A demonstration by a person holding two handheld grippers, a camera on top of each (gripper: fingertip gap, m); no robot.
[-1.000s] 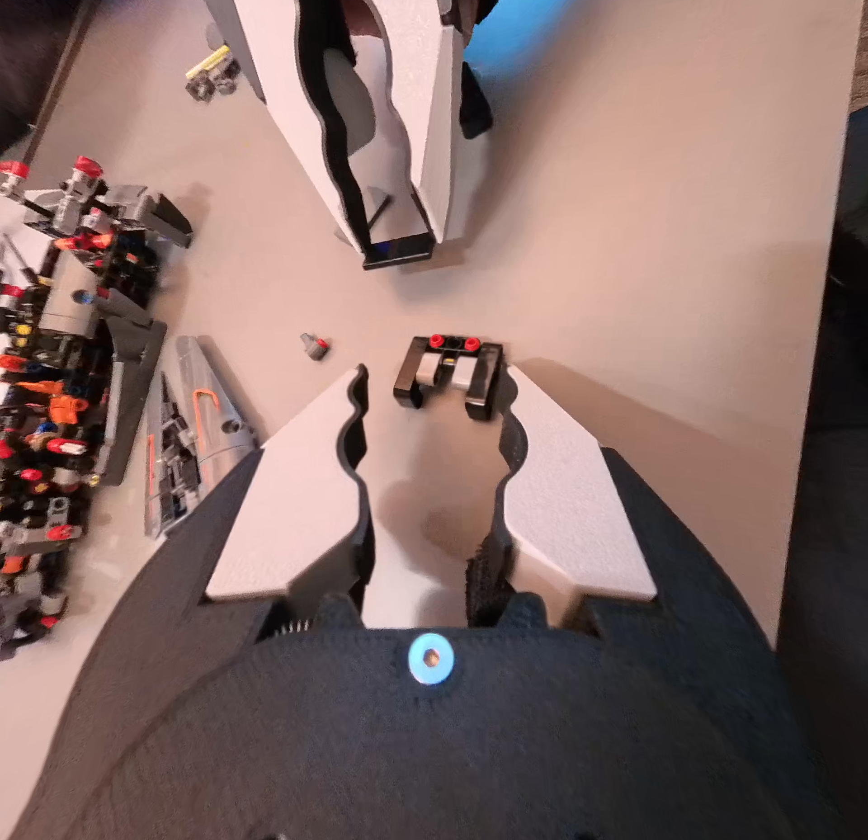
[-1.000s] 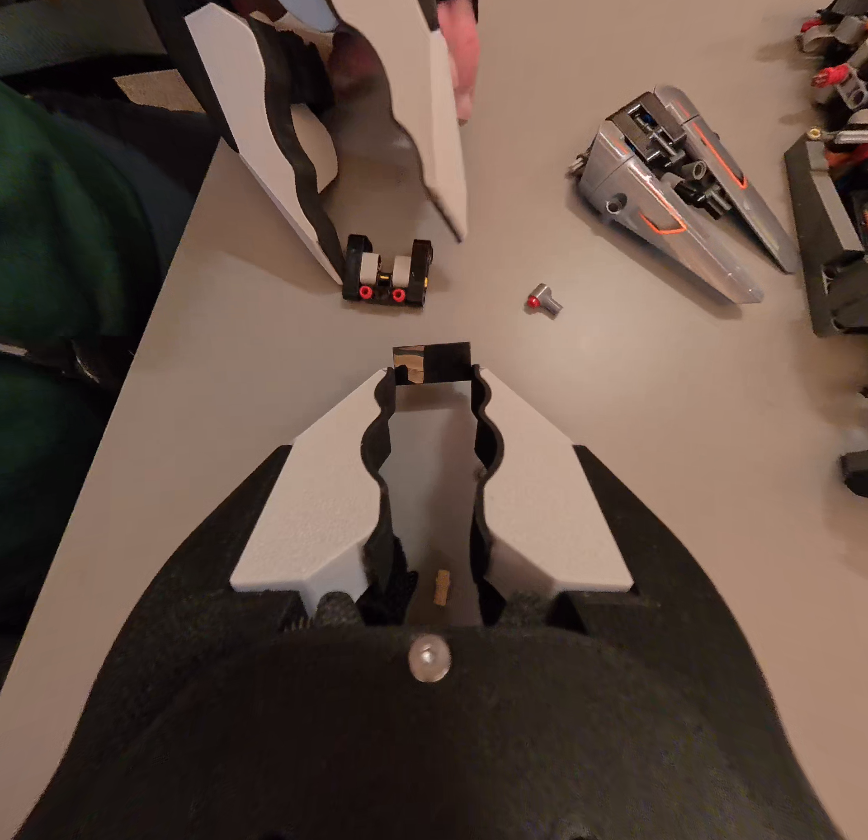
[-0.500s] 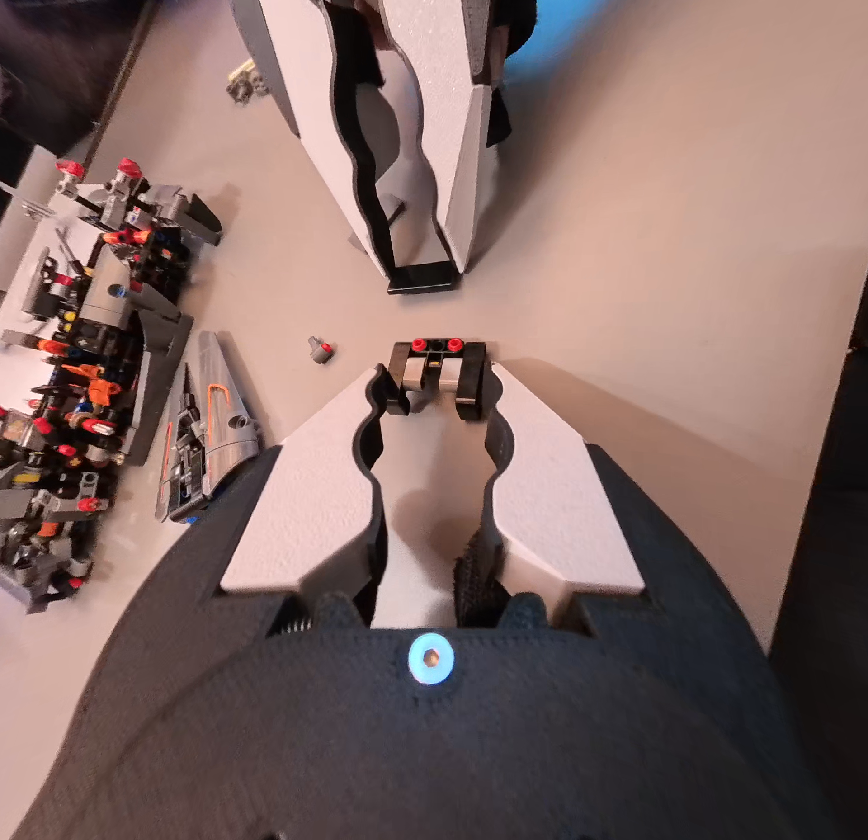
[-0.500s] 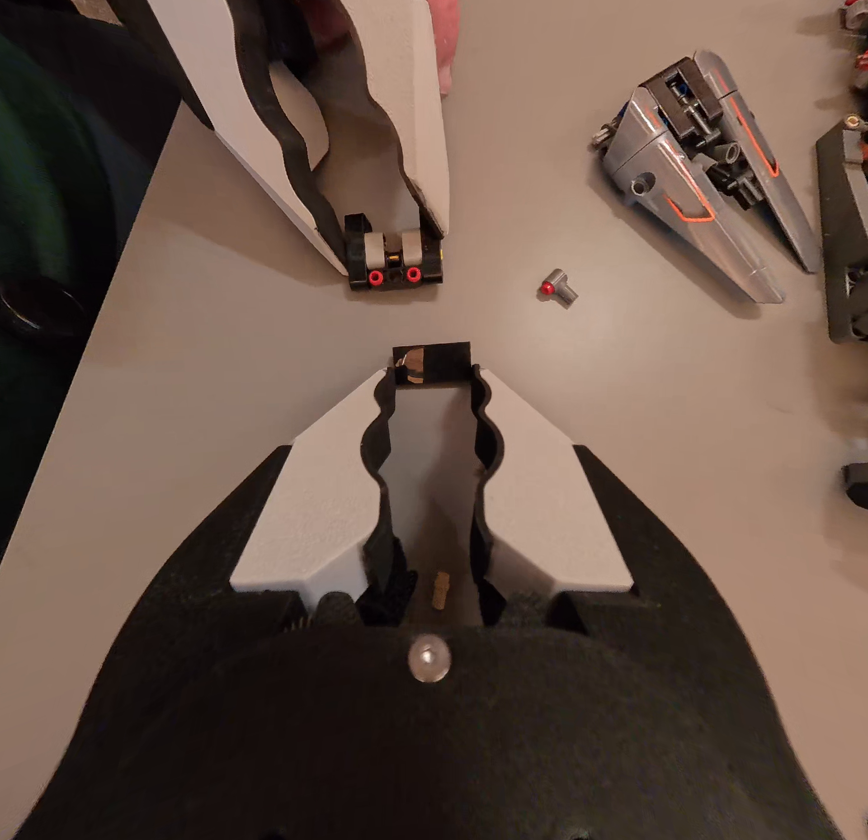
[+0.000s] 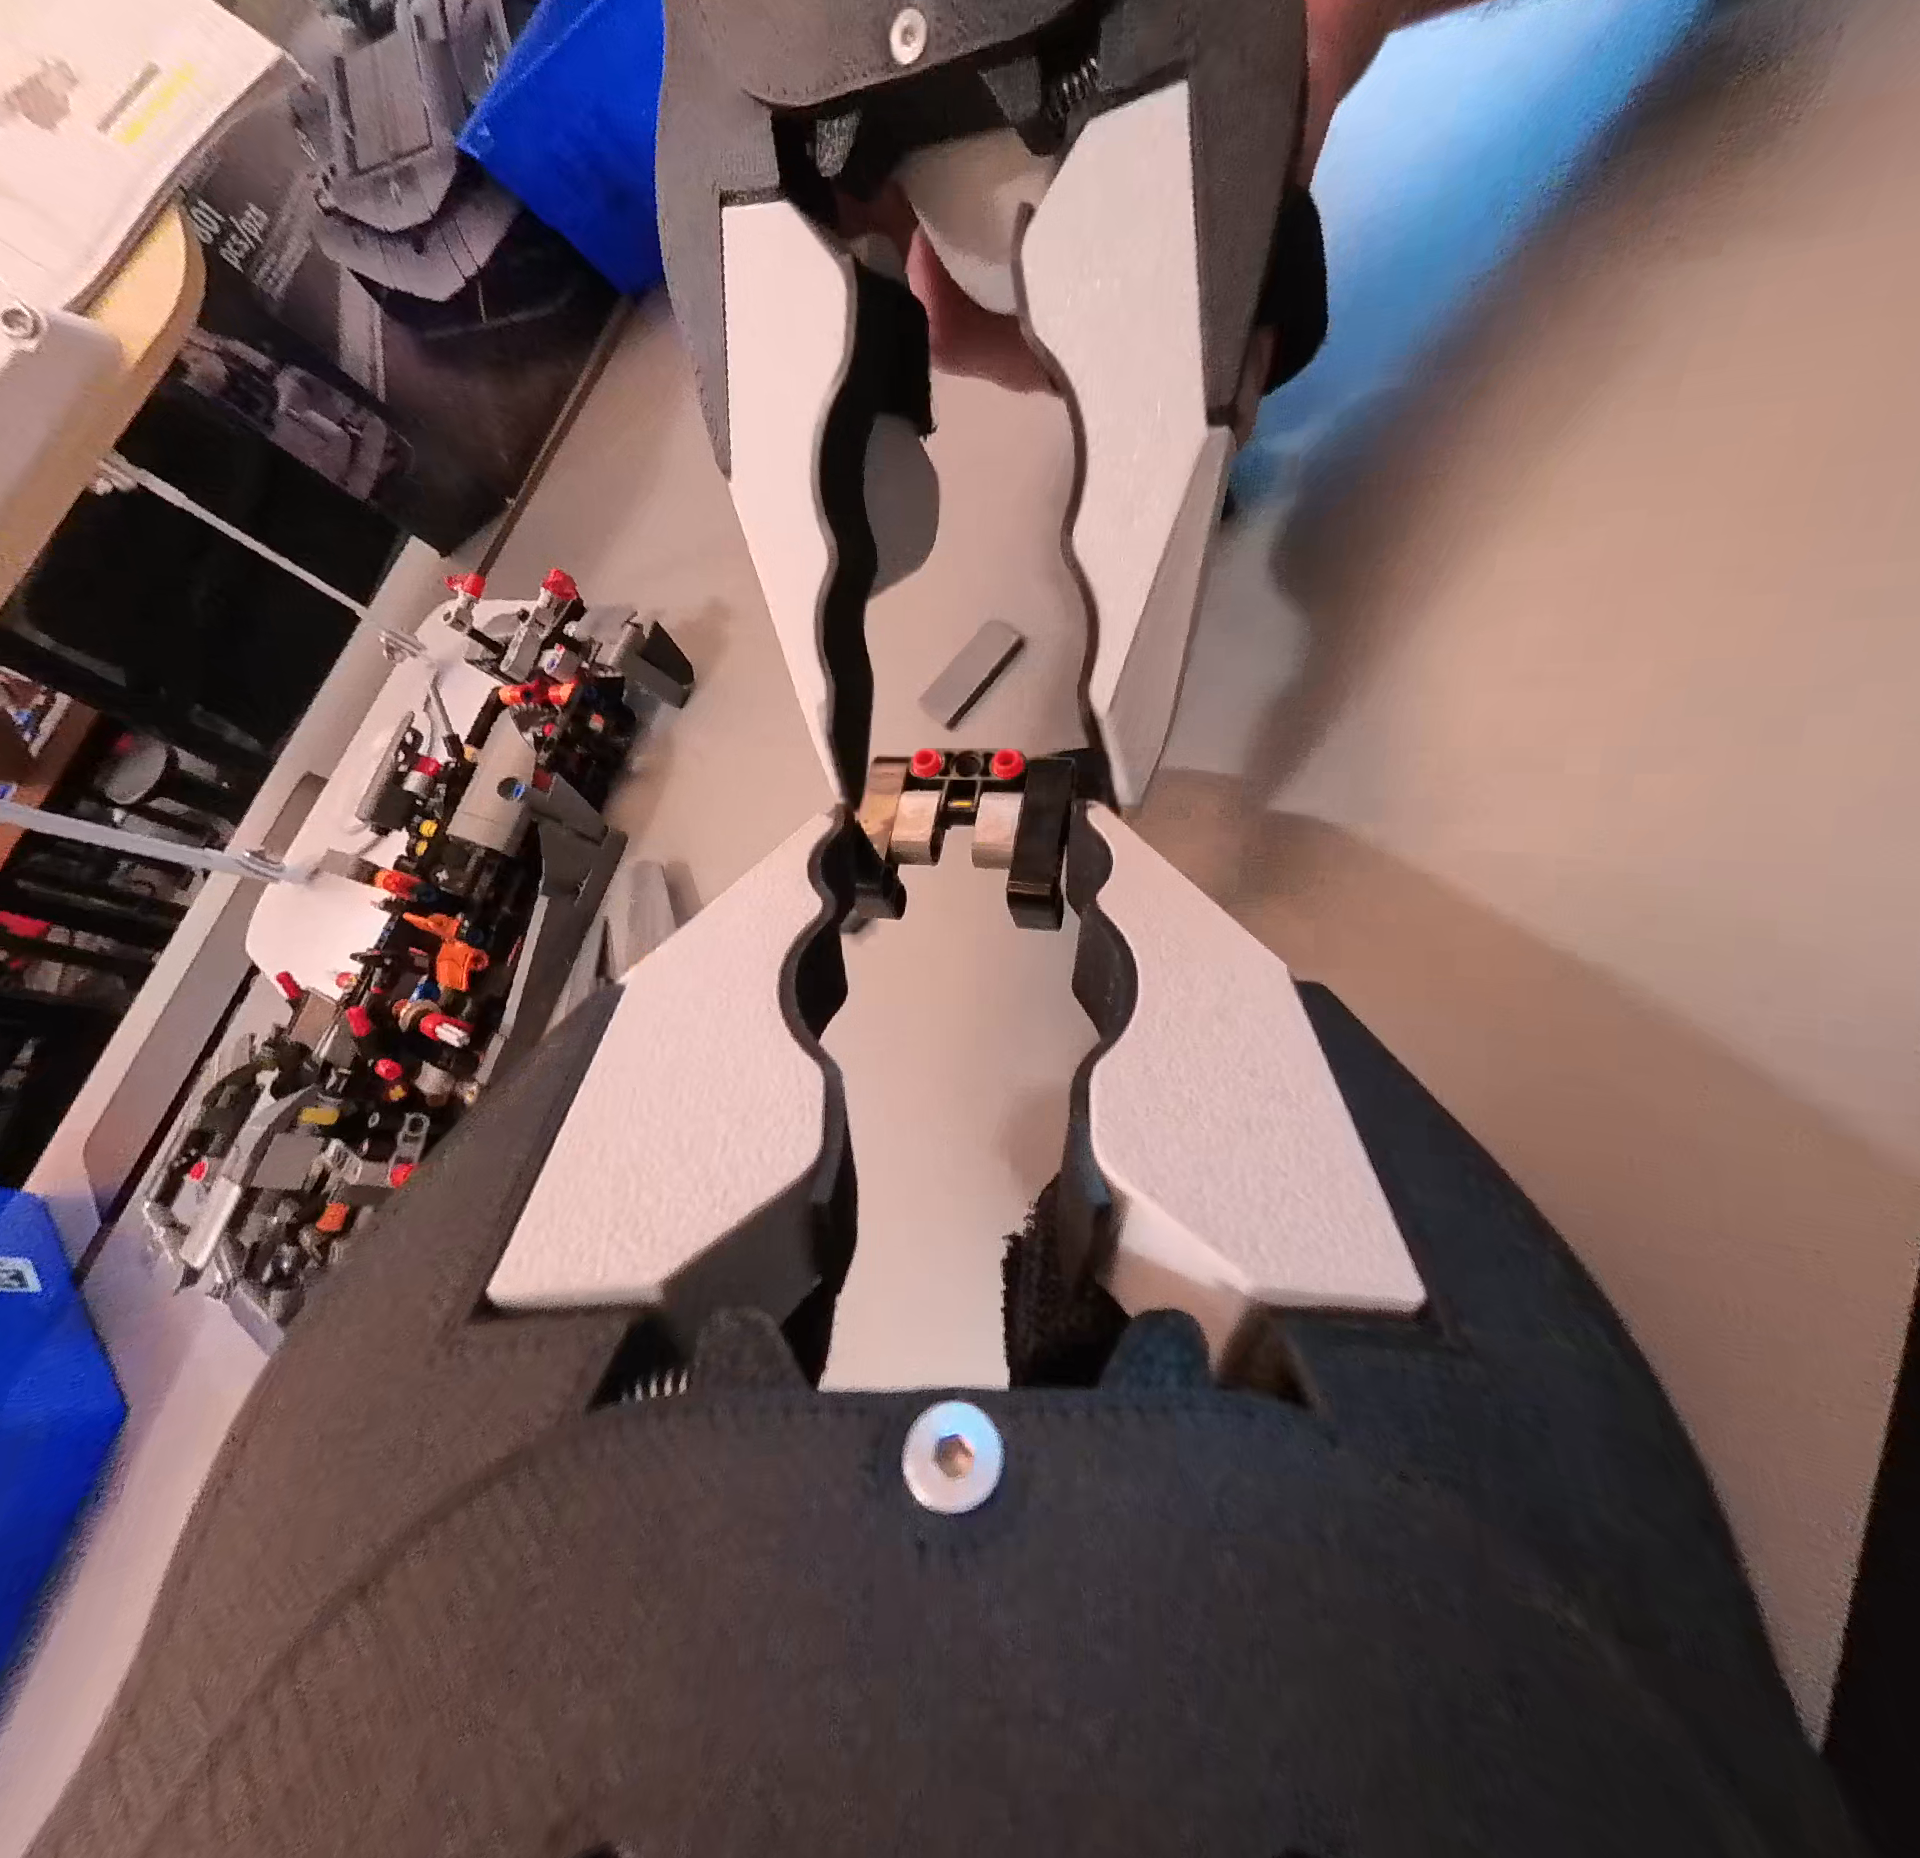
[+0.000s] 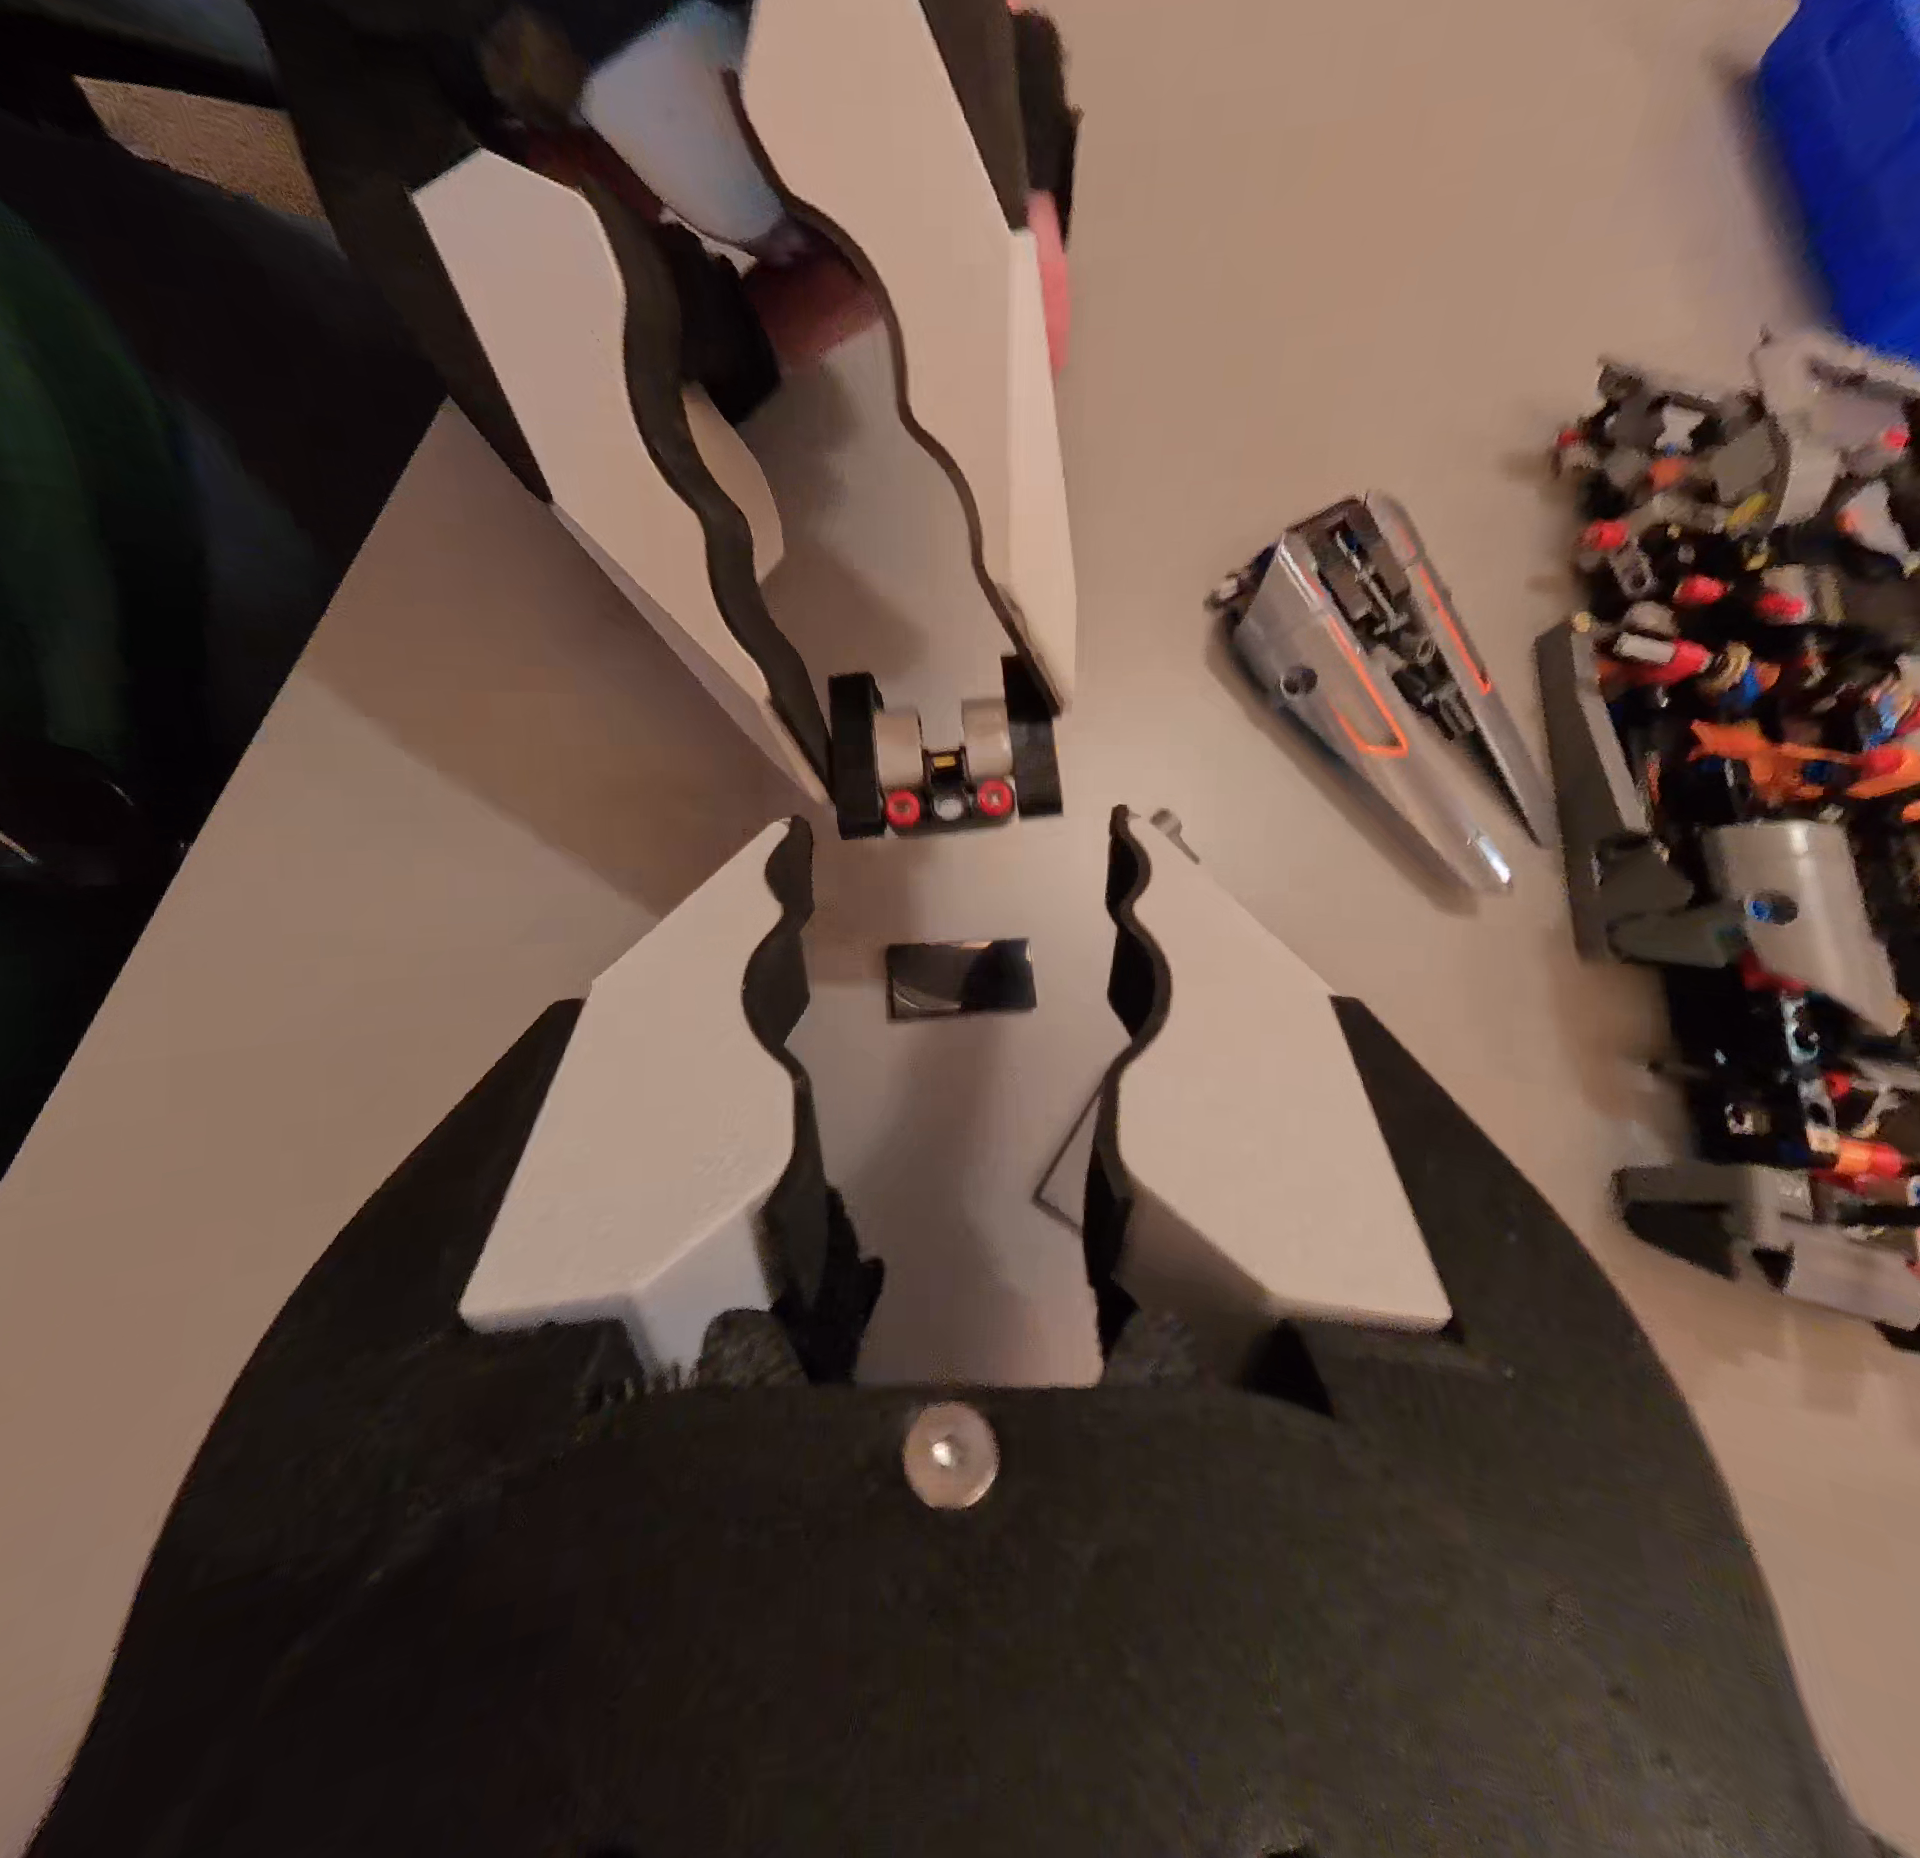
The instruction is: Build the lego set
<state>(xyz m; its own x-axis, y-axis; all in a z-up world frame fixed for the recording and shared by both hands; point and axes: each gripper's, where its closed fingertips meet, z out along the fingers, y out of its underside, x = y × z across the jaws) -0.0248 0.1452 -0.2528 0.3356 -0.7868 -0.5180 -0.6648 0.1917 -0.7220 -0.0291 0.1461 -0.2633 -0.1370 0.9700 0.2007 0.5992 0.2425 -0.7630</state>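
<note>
A small black-and-grey subassembly with two red pins (image 5: 961, 821) sits between the fingers of my left gripper (image 5: 961, 852), which is shut on it. It shows in the right wrist view (image 6: 940, 759), held by the left gripper (image 6: 935, 728) coming in from the top. My right gripper (image 6: 956, 826) is open and empty, tip to tip with the left one. A glossy black flat tile (image 6: 961, 977) lies on the table between the right fingers. In the left wrist view the tile (image 5: 971, 670) looks grey, under the open right gripper (image 5: 982, 780).
The large partly built model (image 6: 1745, 873) lies at the right, also in the left wrist view (image 5: 436, 925). A grey wedge section with orange lines (image 6: 1371, 686) lies beside it. A small grey pin (image 6: 1174, 832) peeks past the right finger. Blue bins (image 5: 561, 115) and the set's box (image 5: 343, 250) stand beyond the table. Less than 4 cm separates the two grippers' tips.
My left gripper closed around the subassembly. My right gripper opened and let go of the black tile, which now lies on the table. The two grippers came closer together.
</note>
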